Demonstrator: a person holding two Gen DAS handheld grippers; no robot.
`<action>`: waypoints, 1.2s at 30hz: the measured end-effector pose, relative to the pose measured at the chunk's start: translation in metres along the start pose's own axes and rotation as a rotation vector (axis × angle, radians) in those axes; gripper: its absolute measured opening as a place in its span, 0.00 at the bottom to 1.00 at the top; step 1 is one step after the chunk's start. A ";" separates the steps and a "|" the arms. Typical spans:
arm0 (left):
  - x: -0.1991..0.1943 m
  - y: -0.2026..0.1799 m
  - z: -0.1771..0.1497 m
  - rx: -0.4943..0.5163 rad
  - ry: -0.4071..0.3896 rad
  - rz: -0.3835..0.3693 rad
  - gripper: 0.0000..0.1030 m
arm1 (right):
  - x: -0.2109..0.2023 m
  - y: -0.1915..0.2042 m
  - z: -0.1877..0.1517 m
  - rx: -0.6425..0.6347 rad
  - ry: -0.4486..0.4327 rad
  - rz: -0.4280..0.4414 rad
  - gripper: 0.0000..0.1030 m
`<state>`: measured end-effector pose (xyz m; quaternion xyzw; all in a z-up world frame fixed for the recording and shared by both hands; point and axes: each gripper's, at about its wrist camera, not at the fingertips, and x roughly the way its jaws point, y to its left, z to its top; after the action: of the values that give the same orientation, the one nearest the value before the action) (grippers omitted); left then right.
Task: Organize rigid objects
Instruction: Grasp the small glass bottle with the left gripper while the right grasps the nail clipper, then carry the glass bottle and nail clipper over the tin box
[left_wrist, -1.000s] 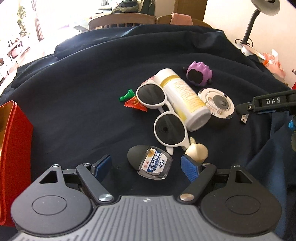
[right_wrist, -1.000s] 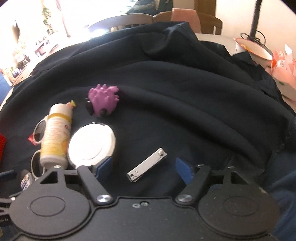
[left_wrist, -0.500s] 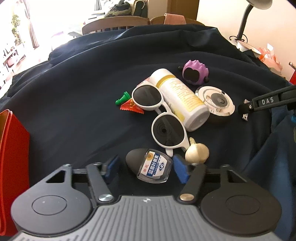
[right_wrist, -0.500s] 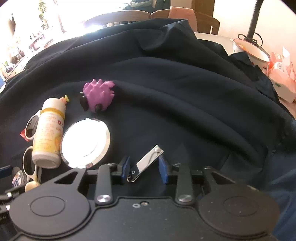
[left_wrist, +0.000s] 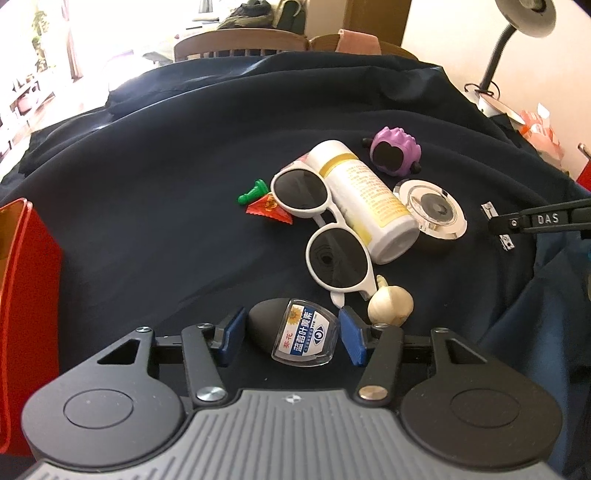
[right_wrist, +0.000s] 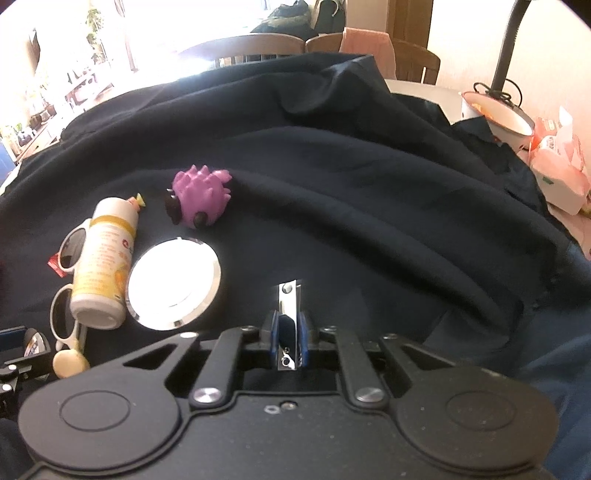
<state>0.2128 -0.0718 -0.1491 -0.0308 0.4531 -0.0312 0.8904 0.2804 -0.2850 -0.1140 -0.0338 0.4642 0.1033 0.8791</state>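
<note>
Right gripper (right_wrist: 287, 341): clamped on nail clipper (right_wrist: 289, 325), long axis pointing straight ahead. Left gripper (left_wrist: 291, 334): half-open, jaws just closing, straddling labelled black case (left_wrist: 295, 336); contact uncertain.

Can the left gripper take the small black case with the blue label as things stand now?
Probably yes. The left gripper has its jaws on both sides of the black case, and they have just been closing. Nothing lies between pads and case; the garlic bulb sits just outside.

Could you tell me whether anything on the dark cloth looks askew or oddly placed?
Yes: the white bottle lies on its side, and the white sunglasses rest tilted against it. The items sit in a loose jumble, not sorted. Nothing looks spilled or broken.
</note>
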 end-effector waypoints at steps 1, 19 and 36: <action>-0.003 0.001 0.000 -0.009 -0.003 -0.002 0.53 | -0.003 0.000 0.000 0.001 -0.004 0.005 0.10; -0.069 0.045 0.005 -0.179 -0.064 0.044 0.53 | -0.076 0.049 0.009 -0.089 -0.089 0.190 0.10; -0.129 0.122 -0.003 -0.260 -0.139 0.065 0.53 | -0.125 0.163 0.021 -0.236 -0.158 0.378 0.10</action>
<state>0.1375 0.0604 -0.0573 -0.1331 0.3914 0.0590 0.9086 0.1943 -0.1414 0.0065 -0.0405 0.3768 0.3220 0.8676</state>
